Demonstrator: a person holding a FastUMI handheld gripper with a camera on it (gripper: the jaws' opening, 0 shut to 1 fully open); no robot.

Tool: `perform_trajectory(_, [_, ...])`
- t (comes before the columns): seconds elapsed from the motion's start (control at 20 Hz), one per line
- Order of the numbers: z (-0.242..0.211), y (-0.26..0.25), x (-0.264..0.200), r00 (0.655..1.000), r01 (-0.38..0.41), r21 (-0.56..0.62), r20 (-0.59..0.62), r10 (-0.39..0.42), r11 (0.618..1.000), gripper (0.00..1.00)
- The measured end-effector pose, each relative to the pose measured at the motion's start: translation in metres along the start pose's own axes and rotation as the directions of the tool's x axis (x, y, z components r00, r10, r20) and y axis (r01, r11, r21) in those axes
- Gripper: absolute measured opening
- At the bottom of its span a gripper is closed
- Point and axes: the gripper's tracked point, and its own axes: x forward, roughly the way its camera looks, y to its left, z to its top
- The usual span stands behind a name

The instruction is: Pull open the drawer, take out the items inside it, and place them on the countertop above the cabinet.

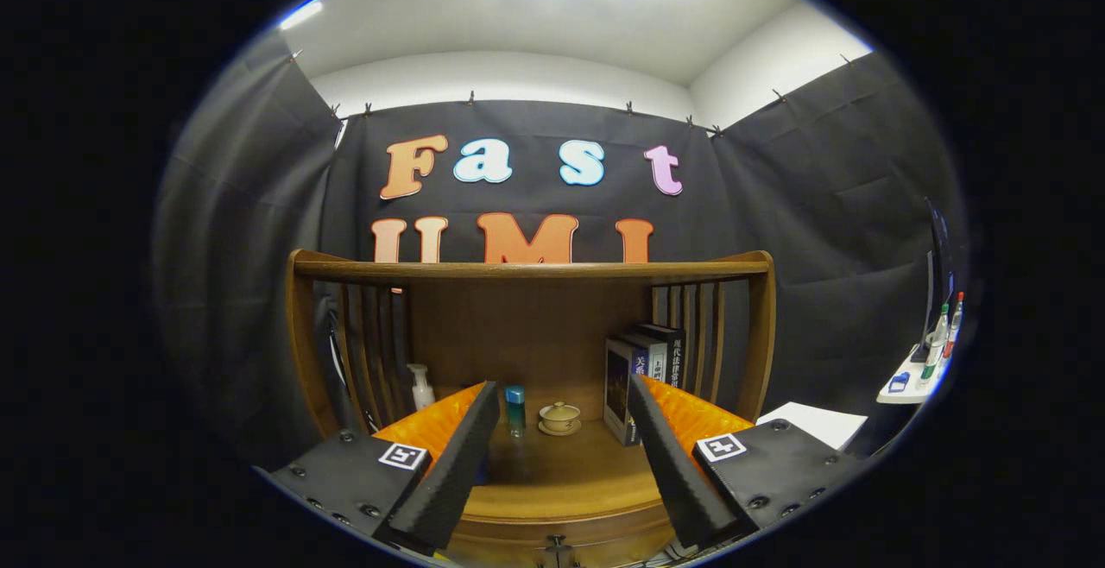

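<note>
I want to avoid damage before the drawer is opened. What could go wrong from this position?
1. The open gripper hangs above the countertop; the drawer knob sits low between the fingers, easy to miss.
2. The lidded teacup and blue-capped bottle just ahead could be knocked when items are placed.

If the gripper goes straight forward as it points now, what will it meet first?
Probably the lidded teacup on the countertop, beyond the open gripper; the blue-capped bottle stands beside it. Depth is unclear.

Gripper point(561, 395): black screwed mounts with square tags (fingers ridged, spread apart).
</note>
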Motion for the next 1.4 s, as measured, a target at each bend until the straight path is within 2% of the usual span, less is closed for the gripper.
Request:
perform_trajectory(0.25, [-0.015, -0.001, 0.005, 1.0, 0.006, -0.021, 0.012, -0.006, 1.0, 0.98])
perform_trajectory(0.65, [-0.076, -0.008, 0.009, 0.999, 0.012, -0.022, -0.04, -0.013, 1.0, 0.98])
perform_trajectory(1.1, [-0.196, -0.026, 0.008, 0.991, 0.031, 0.031, -0.129, -0.026, 0.999, 0.98])
perform_trajectory(1.4, [-0.257, -0.032, 0.013, 0.986, 0.019, 0.091, -0.166, -0.004, 0.996, 0.98])
